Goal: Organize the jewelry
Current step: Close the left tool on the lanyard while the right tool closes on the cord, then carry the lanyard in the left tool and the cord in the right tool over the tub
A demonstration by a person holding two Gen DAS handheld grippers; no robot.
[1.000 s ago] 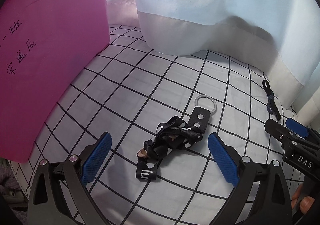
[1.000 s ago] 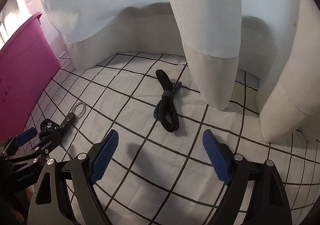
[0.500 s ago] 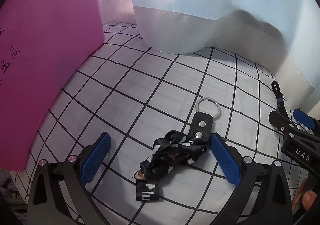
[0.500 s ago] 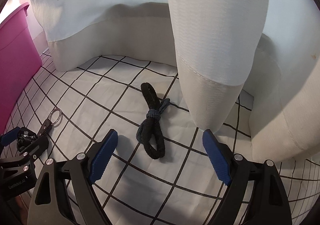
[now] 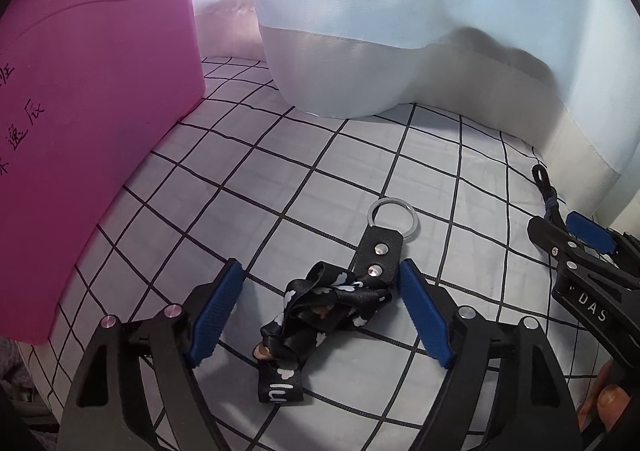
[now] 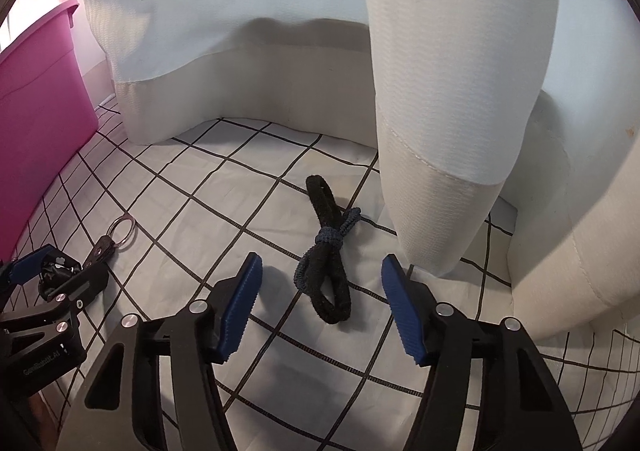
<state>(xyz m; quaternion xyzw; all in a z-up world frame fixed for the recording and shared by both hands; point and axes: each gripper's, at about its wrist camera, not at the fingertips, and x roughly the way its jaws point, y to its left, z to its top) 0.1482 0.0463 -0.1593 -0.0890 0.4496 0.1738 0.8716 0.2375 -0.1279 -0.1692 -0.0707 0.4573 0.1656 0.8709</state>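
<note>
A black strap keychain [image 5: 332,303] with white cloud print lies bunched on the checked sheet [image 5: 280,171], its leather tab and metal ring [image 5: 393,216] pointing away. My left gripper [image 5: 320,309] straddles it with jaws closing; the left pad stands clear of the strap and the right pad is close beside the leather tab. A knotted black cord bracelet [image 6: 326,255] lies in the right wrist view. My right gripper [image 6: 322,303] has its jaws closing around the cord's near loop, pads apart from it. Each gripper shows in the other's view: right gripper [image 5: 580,243], left gripper [image 6: 44,279].
A pink plastic bin [image 5: 92,123] with handwriting stands at the left, also seen as the pink bin [image 6: 36,111]. Pale blue and white hanging fabric [image 5: 400,31] closes off the back; one fold of fabric [image 6: 440,111] drops right beside the cord. A person's fingertips [image 5: 608,403] show at the lower right.
Both grippers came closer to the sheet and forward, so strap and cord now lie between the pads. Both pairs of jaws have narrowed.
</note>
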